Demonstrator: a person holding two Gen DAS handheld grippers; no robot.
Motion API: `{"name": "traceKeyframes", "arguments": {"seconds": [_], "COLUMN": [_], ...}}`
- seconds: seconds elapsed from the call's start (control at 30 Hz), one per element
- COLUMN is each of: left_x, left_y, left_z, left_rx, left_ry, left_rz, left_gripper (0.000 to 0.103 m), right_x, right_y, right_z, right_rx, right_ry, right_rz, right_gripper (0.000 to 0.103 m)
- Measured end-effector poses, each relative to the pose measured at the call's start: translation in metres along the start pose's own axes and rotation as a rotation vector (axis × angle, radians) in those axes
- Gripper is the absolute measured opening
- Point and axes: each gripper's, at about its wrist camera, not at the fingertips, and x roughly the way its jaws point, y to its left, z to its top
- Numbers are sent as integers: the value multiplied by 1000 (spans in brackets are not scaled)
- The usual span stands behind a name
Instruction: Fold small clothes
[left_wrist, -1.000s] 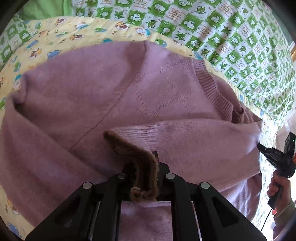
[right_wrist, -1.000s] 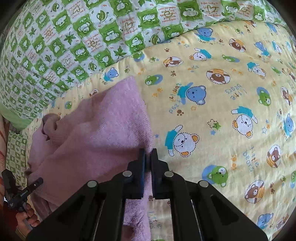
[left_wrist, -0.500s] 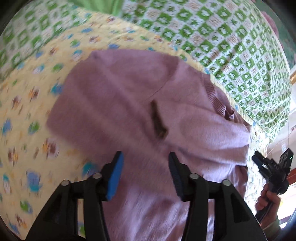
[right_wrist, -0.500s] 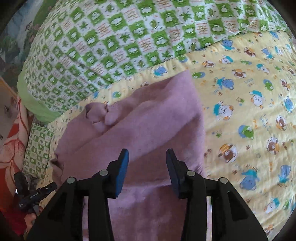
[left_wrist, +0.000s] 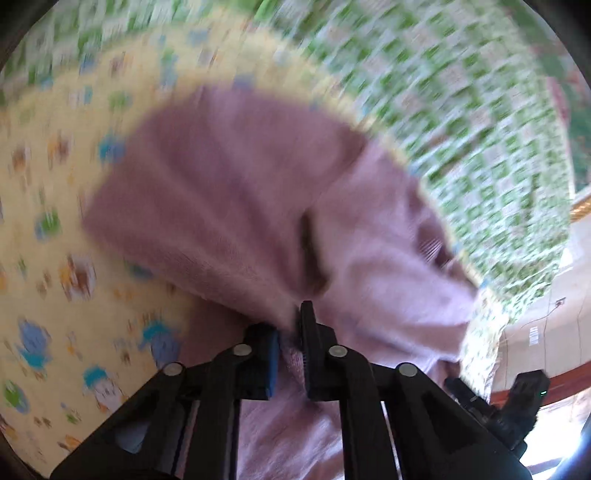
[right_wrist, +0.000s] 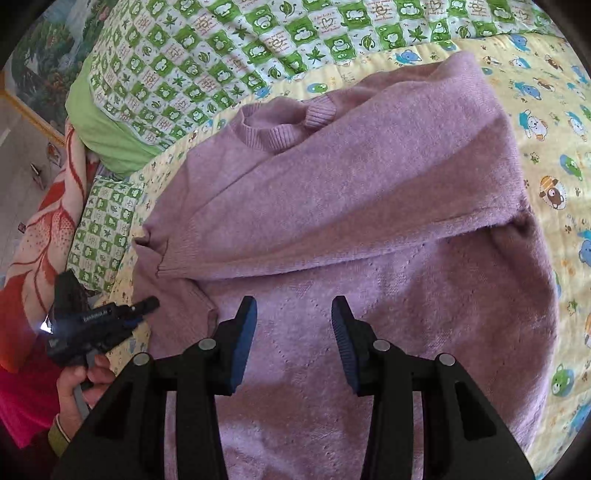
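Two grippers work a purple sweater (right_wrist: 369, 206) spread on a yellow bear-print quilt (right_wrist: 554, 122), beside a green checked blanket (right_wrist: 221, 55). Left gripper (left_wrist: 290, 328), its view blurred, has its fingers pressed together, pinching a fold of the knit. Right gripper (right_wrist: 293, 321) hangs over the sweater's lower half with fingers spread wide, gripping nothing.

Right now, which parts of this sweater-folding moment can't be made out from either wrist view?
- Left wrist: motion blur smears the sweater and quilt; the left claw looks shut on knit, but which edge is unclear.
- Right wrist: the hem is cut off by the bottom edge, behind the open right claw.
- Right wrist: sweater's left cuff is tucked under.
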Motion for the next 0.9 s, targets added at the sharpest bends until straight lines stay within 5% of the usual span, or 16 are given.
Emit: {"name": "traceKeyframes", "arguments": {"seconds": [0.2, 0.47, 0.67, 0.9], "left_x": [-37, 22, 107, 160], "left_y": [-53, -158, -198, -181], "left_z": [30, 30, -2, -36], "left_rx": [30, 66, 112, 169], "left_ry": [-118, -50, 70, 187], "left_rz": [-201, -433, -378, -275], "left_gripper": [3, 3, 3, 10], "right_x": [-10, -26, -39, -39], "right_y": [-8, -30, -53, -67], "right_z": [0, 4, 6, 11], "right_rx": [27, 82, 125, 140], "right_ry": [-37, -77, -99, -99], "right_rz": [-2, -25, -51, -65], "right_gripper": [43, 43, 43, 43]}}
